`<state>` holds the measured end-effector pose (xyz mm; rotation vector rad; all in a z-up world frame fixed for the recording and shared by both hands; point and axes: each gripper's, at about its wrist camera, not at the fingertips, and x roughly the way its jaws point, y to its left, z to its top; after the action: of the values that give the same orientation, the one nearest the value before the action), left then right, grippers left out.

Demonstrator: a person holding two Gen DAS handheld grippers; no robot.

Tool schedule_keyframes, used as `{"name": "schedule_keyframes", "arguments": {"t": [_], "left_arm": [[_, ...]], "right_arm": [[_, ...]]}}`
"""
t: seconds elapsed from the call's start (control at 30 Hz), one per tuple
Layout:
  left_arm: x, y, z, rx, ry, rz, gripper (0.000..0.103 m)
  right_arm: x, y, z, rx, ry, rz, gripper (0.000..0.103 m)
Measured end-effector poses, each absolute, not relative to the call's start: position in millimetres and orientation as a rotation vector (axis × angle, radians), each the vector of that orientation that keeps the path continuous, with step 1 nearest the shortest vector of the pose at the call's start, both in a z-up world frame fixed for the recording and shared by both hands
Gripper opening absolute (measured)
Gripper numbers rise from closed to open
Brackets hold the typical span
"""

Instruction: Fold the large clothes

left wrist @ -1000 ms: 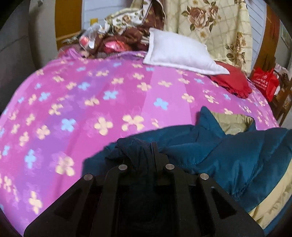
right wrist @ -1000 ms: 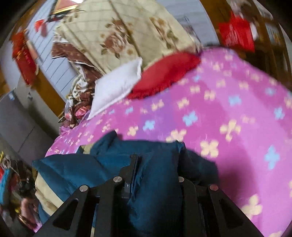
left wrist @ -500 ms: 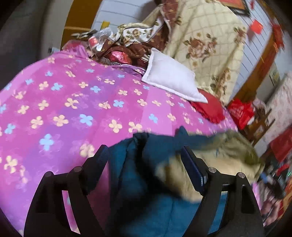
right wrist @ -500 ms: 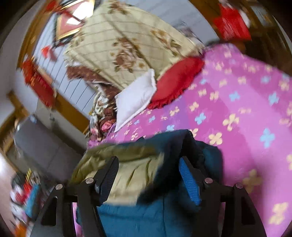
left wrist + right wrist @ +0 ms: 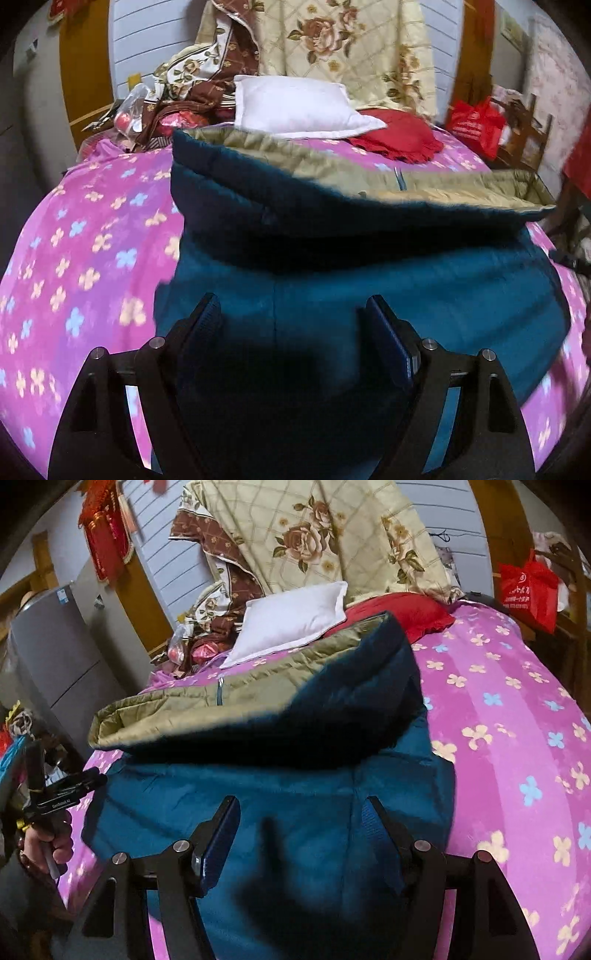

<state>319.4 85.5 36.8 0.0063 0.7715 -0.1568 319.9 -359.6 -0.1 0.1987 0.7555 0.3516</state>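
Crowding the head of the bed is a heap of bedding: a cream quilt printed with brown roses (image 5: pixel 343 40) leans against the white panelled wall, a crumpled brown-and-cream floral cloth (image 5: pixel 207 74) slumps to its left, and a plain white pillow (image 5: pixel 295 105) lies in front, partly over a red fringed cushion (image 5: pixel 399 138). A clear plastic bag (image 5: pixel 131 110) with something red inside sits at the left edge of the heap. Off the bed's far right corner a red plastic carrier bag (image 5: pixel 528 587) hangs on a dark wooden chair; what it holds cannot be made out. A grey fridge (image 5: pixel 55 657) stands by the wall to the left, red decorations (image 5: pixel 107 542) hanging above it.

On the pink bedspread dotted with yellow and blue flowers (image 5: pixel 85 240) lies the large teal padded coat (image 5: pixel 369 280), spread across the middle. Its far portion is doubled back toward the near side, showing quilted olive-tan lining (image 5: pixel 332 162) with a small zip pull, and casting a deep shadow on the teal shell beneath.

The left tool (image 5: pixel 291 317) has its jaws spread apart above the coat, pinching nothing. The right tool (image 5: pixel 299 812) is likewise spread, blue pads clear of the fabric. In the right wrist view, a hand (image 5: pixel 48 842) at the left edge grips the other tool's handle.
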Motion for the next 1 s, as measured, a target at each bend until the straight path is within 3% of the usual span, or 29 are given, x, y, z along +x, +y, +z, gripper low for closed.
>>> {"name": "schedule_keyframes", "arguments": {"t": [0.27, 0.63, 0.83, 1.0], "left_arm": [[401.1, 99.2, 12.8, -0.072, 0.885, 0.047, 0.081], [441.5, 120.1, -11.8, -0.056, 0.945, 0.197, 0.081], [439.0, 139.0, -32.2, -0.179, 0.96, 0.224, 0.089], [416.6, 133.0, -8.5, -0.132, 0.901, 0.239, 0.088]], "right_arm": [[398.4, -364.9, -19.7, 0.395, 0.865, 0.289, 0.066], [475.9, -369.9, -44.3, 0.249, 1.052, 0.192, 0.067], [475.8, -382.9, -59.7, 0.25, 1.006, 0.177, 0.068], [467.5, -381.6, -48.0, 0.223, 0.978, 0.099, 0.067]]}}
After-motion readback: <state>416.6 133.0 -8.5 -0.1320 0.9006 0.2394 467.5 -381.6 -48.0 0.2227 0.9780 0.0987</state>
